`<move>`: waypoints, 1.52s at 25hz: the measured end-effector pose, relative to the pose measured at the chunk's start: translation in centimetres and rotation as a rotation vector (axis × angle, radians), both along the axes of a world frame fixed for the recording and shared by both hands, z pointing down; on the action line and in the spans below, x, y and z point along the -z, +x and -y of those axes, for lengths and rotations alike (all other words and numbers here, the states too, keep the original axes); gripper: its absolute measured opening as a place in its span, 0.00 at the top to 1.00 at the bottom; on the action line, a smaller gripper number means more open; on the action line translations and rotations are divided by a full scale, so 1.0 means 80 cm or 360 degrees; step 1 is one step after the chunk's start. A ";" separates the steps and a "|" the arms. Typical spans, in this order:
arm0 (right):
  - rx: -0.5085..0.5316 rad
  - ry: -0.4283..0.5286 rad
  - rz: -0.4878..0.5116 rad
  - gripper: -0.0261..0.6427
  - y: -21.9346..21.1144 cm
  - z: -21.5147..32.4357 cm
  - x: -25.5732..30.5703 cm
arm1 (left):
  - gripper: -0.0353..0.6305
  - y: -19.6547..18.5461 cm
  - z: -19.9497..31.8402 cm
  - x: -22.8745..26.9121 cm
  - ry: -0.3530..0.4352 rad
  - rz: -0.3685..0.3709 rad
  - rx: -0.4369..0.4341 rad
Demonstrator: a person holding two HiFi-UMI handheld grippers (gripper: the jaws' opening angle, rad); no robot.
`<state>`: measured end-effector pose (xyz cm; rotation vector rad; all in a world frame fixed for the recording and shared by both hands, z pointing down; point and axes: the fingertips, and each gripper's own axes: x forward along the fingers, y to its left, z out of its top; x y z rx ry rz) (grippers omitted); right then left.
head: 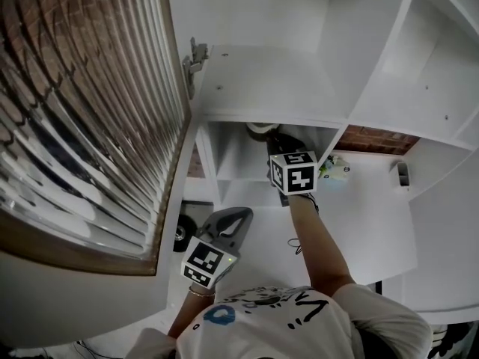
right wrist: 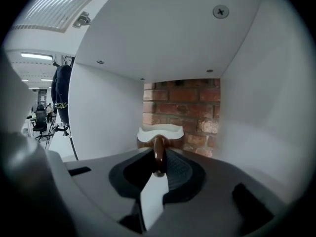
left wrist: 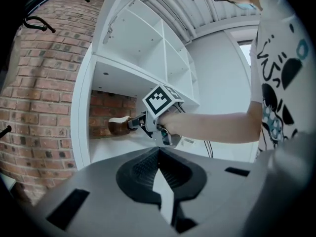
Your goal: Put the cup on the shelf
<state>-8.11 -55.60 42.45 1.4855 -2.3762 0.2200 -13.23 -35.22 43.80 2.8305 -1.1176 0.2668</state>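
Observation:
My right gripper (head: 275, 137) reaches into a lower compartment of the white shelf unit (head: 299, 88), its marker cube just outside the opening. It is shut on the handle (right wrist: 159, 153) of a brown cup (right wrist: 159, 132) with a white inside. In the left gripper view the cup (left wrist: 118, 126) stands upright and low over the compartment's floor, in front of the brick back wall, with the right gripper (left wrist: 129, 124) holding it from the side; whether it touches the floor I cannot tell. My left gripper (head: 236, 215) hangs back below the shelf, jaws together, nothing in them.
A ribbed glass cabinet door (head: 90, 111) stands open at the left, its hinge (head: 196, 58) by the upper shelf. Small items (head: 334, 169) lie on the white surface right of the compartment. White side walls (right wrist: 98, 117) close in on both sides of the cup.

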 end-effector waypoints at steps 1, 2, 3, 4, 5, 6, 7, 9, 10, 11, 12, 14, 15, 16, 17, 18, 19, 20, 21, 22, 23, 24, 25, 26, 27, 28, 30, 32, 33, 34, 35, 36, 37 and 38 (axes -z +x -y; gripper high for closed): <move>0.0000 -0.0013 -0.0006 0.87 0.000 0.003 -0.002 | 0.93 -0.002 0.001 0.001 0.0001 -0.0004 0.0005; 0.0001 -0.0025 -0.0010 0.87 0.000 0.006 -0.003 | 0.93 -0.003 0.002 0.002 0.0003 -0.0006 0.0009; 0.0001 -0.0035 -0.0015 0.87 0.000 0.009 -0.005 | 0.93 -0.005 0.002 0.002 0.0002 -0.0005 0.0012; 0.0000 -0.0044 -0.0019 0.87 0.000 0.012 -0.006 | 0.93 -0.006 0.003 -0.001 -0.0004 -0.0003 0.0013; 0.0000 -0.0053 -0.0023 0.87 0.001 0.013 -0.008 | 0.93 -0.007 0.002 -0.003 -0.0010 -0.0001 0.0013; 0.0000 -0.0062 -0.0027 0.87 0.001 0.014 -0.009 | 0.93 -0.007 0.002 -0.003 -0.0012 -0.0001 0.0014; 0.0001 -0.0072 -0.0032 0.87 0.001 0.014 -0.010 | 0.93 -0.007 0.001 -0.001 -0.0010 -0.0004 0.0016; 0.0006 -0.0094 -0.0048 0.87 0.001 0.013 -0.014 | 0.93 -0.006 0.000 0.000 -0.0012 -0.0008 0.0017; 0.0008 -0.0105 -0.0059 0.87 0.001 0.012 -0.016 | 0.93 -0.005 0.000 -0.001 -0.0015 -0.0006 0.0017; 0.0011 -0.0116 -0.0066 0.87 0.001 0.011 -0.019 | 0.93 -0.004 0.003 -0.001 -0.0016 0.0001 0.0022; 0.0014 -0.0124 -0.0068 0.87 0.001 0.010 -0.021 | 0.93 -0.003 0.007 -0.002 -0.0017 0.0013 0.0034; 0.0016 -0.0130 -0.0062 0.87 0.001 0.009 -0.024 | 0.93 0.000 0.024 -0.002 -0.0024 0.0044 0.0072; 0.0013 -0.0131 -0.0057 0.87 0.002 0.009 -0.025 | 0.93 0.002 0.033 -0.001 -0.0022 0.0055 0.0092; 0.0011 -0.0131 -0.0054 0.87 0.002 0.009 -0.026 | 0.93 0.005 0.043 0.001 -0.0018 0.0060 0.0114; 0.0011 -0.0130 -0.0055 0.87 0.002 0.009 -0.027 | 0.93 0.008 0.053 0.004 -0.0016 0.0064 0.0138; 0.0013 -0.0130 -0.0056 0.87 0.002 0.010 -0.027 | 0.93 0.010 0.062 0.007 -0.0016 0.0068 0.0165; 0.0017 -0.0132 -0.0057 0.87 0.001 0.012 -0.029 | 0.93 0.011 0.071 0.009 -0.0018 0.0074 0.0190; 0.0021 -0.0136 -0.0056 0.87 0.001 0.013 -0.031 | 0.93 0.013 0.079 0.010 -0.0021 0.0079 0.0210; 0.0024 -0.0143 -0.0052 0.87 0.002 0.015 -0.033 | 0.93 0.015 0.085 0.011 -0.0024 0.0083 0.0223; 0.0026 -0.0152 -0.0047 0.87 0.002 0.016 -0.035 | 0.93 0.016 0.090 0.011 -0.0028 0.0084 0.0231; 0.0028 -0.0159 -0.0041 0.87 0.002 0.018 -0.036 | 0.93 0.017 0.093 0.011 -0.0031 0.0084 0.0236; 0.0030 -0.0164 -0.0035 0.87 0.001 0.019 -0.037 | 0.93 0.016 0.095 0.011 -0.0034 0.0081 0.0239; 0.0031 -0.0167 -0.0032 0.87 0.000 0.020 -0.038 | 0.93 0.016 0.097 0.012 -0.0037 0.0075 0.0241; 0.0029 -0.0169 -0.0033 0.87 0.001 0.022 -0.040 | 0.93 0.016 0.098 0.012 -0.0039 0.0067 0.0242; 0.0027 -0.0172 -0.0035 0.87 0.002 0.023 -0.042 | 0.93 0.016 0.099 0.013 -0.0040 0.0058 0.0244; 0.0028 -0.0175 -0.0037 0.87 0.002 0.024 -0.044 | 0.93 0.016 0.099 0.014 -0.0037 0.0050 0.0244; 0.0030 -0.0191 -0.0056 0.87 0.002 0.024 -0.045 | 0.93 0.016 0.099 0.019 -0.0023 0.0044 0.0237; 0.0037 -0.0216 -0.0088 0.87 0.001 0.024 -0.045 | 0.93 0.017 0.099 0.022 -0.0008 0.0051 0.0225; 0.0046 -0.0227 -0.0098 0.87 0.000 0.023 -0.046 | 0.93 0.017 0.098 0.022 -0.0006 0.0054 0.0220; 0.0056 -0.0232 -0.0100 0.87 -0.001 0.023 -0.046 | 0.93 0.016 0.098 0.021 -0.0007 0.0055 0.0216; 0.0062 -0.0231 -0.0094 0.86 -0.003 0.023 -0.047 | 0.93 0.016 0.097 0.020 -0.0011 0.0054 0.0212; 0.0062 -0.0227 -0.0086 0.82 -0.004 0.022 -0.047 | 0.93 0.016 0.096 0.020 -0.0015 0.0050 0.0209; 0.0056 -0.0222 -0.0084 0.76 -0.005 0.021 -0.047 | 0.93 0.016 0.095 0.021 -0.0017 0.0045 0.0207; 0.0044 -0.0218 -0.0098 0.75 -0.004 0.021 -0.048 | 0.93 0.015 0.094 0.021 -0.0017 0.0043 0.0206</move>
